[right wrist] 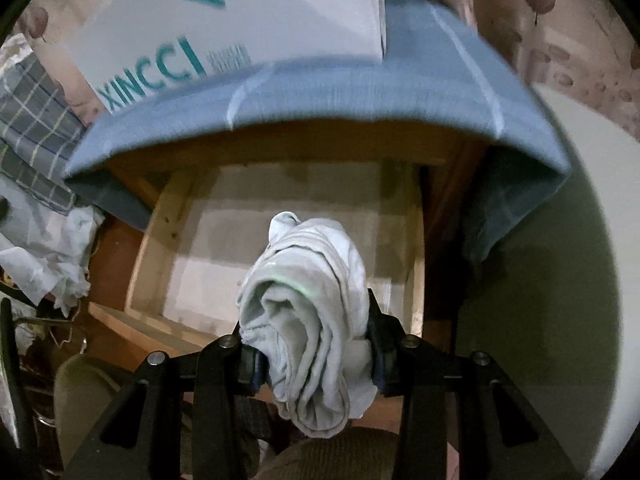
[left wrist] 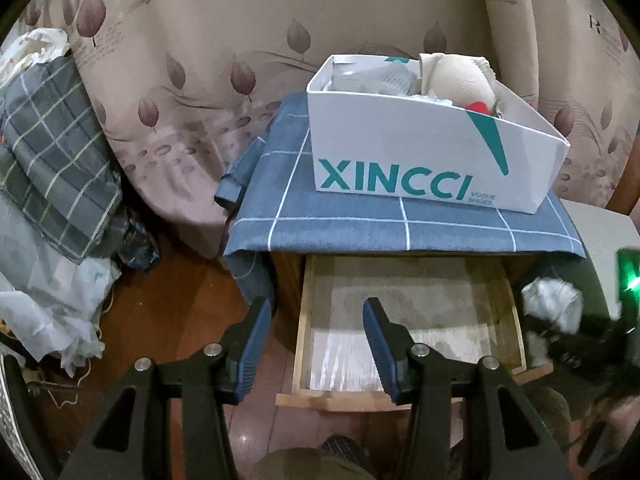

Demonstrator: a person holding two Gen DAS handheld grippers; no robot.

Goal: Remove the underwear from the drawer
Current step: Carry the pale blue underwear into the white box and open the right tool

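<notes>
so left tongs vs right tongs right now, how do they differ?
The left tongs stand open with nothing between the pads; the right tongs are shut on a rolled pale grey underwear. The left tongs sit over the open drawer's left front edge; the right tongs hold their bundle above the drawer's middle. Both point steeply down, with black arms and blue pads.
</notes>
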